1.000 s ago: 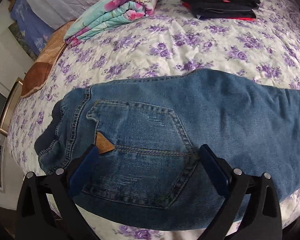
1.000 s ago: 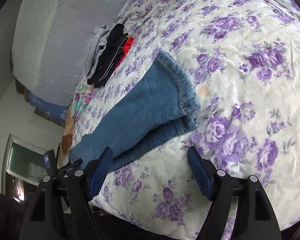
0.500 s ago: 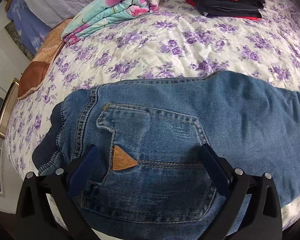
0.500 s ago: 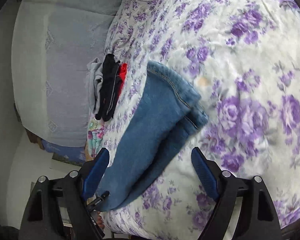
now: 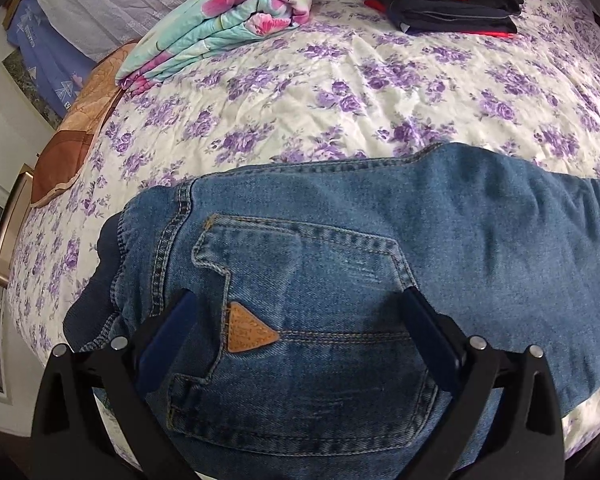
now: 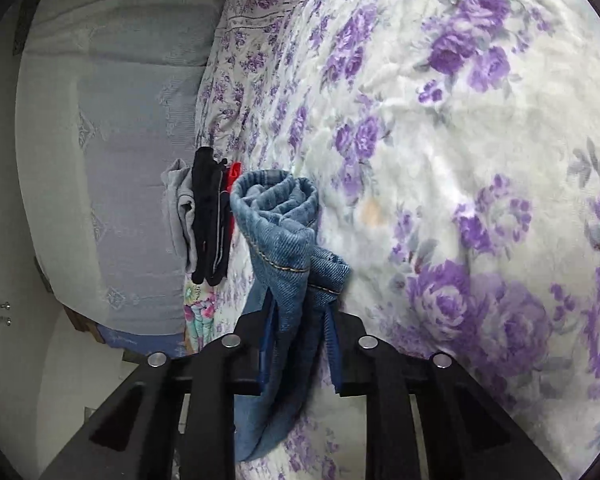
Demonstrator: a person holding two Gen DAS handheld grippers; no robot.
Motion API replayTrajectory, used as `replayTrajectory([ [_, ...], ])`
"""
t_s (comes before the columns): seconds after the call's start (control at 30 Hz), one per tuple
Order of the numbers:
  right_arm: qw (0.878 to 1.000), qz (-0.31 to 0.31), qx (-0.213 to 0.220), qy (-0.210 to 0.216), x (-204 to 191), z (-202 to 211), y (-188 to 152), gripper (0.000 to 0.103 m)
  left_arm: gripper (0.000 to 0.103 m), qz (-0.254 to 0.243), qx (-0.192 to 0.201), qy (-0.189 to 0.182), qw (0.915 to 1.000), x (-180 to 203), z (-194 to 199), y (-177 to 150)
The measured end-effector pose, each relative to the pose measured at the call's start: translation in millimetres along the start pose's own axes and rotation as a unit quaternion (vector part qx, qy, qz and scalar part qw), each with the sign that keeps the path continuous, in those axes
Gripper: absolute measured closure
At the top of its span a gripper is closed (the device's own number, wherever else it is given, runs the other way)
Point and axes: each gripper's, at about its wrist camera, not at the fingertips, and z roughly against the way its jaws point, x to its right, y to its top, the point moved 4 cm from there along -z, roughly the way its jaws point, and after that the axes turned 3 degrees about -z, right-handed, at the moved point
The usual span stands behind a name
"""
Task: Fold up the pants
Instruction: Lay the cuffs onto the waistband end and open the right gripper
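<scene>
Floral bedspread [image 5: 340,80], left claw [image 5: 300,316] spread over jeans [image 5: 420,240], right claw [image 6: 300,312] pinching hems

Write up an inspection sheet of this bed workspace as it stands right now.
Surface: bedspread, white with purple flowers, a little wrinkled.
Job's things: jeans lie along the near edge, back pocket up with its tan patch; the leg cuffs are bunched and lifted.
Clutter: stack of folded clothes, dark with grey on top; folded floral blanket; brown cushion at the bed's edge.
Grippers: left gripper open, above the back pocket; right gripper shut on the leg cuffs.
Cables: nothing seen.
Surroundings: pale grey lace-patterned cover beyond the bed; framed picture beside it.
</scene>
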Motion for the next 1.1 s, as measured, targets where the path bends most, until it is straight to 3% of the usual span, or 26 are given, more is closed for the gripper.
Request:
replayTrajectory([
  [0.13, 1.000, 0.013, 0.004, 0.021, -15, -5, -2, 0.046, 0.004, 0.010, -0.004, -0.012, 0.9999, -2, 5, 3],
  [0.2, 1.000, 0.027, -0.005, 0.000, -20, -12, -2, 0.055, 0.004, 0.013, -0.003, -0.018, 0.9997, -1, 10, 4],
  [0.23, 0.999, 0.028, -0.015, -0.006, -21, -15, -1, 0.077, 0.004, 0.012, 0.000, -0.016, 0.9998, -1, 13, 5],
  [0.27, 0.999, 0.027, -0.019, 0.002, -22, -13, 0, 0.079, 0.004, 0.009, 0.003, -0.011, 0.9999, -1, 17, 6],
  [0.4, 0.998, 0.054, -0.023, 0.007, -32, 6, -6, 0.080, 0.004, 0.000, 0.013, 0.002, 0.9999, -3, 30, 9],
  [0.57, 1.000, 0.011, -0.006, -0.014, 2, 0, -11, 0.084, 0.004, -0.008, 0.003, 0.003, 1.0000, -3, 20, 5],
  [0.63, 1.000, 0.008, -0.002, -0.016, -5, 3, -13, 0.083, 0.004, -0.017, -0.006, 0.014, 0.9997, -3, 14, 1],
  [0.77, 1.000, 0.030, 0.010, 0.003, -28, 13, -16, 0.083, 0.004, -0.006, 0.006, -0.001, 1.0000, -12, 22, 0],
  [0.8, 0.999, 0.033, 0.013, -0.006, -28, 12, -17, 0.083, 0.004, -0.002, 0.008, -0.004, 1.0000, -16, 23, 0],
  [0.9, 0.995, 0.050, 0.009, -0.089, -17, 7, -18, 0.083, 0.004, 0.010, 0.010, -0.009, 0.9999, -27, 26, -2],
  [1.0, 0.995, 0.042, 0.025, -0.084, -25, 13, -21, 0.083, 0.004, 0.016, 0.018, -0.010, 0.9997, -42, 33, -6],
  [1.1, 0.989, 0.102, 0.043, -0.097, -63, 16, -27, 0.083, 0.004, 0.034, 0.033, -0.012, 0.9988, -68, 44, -10],
])
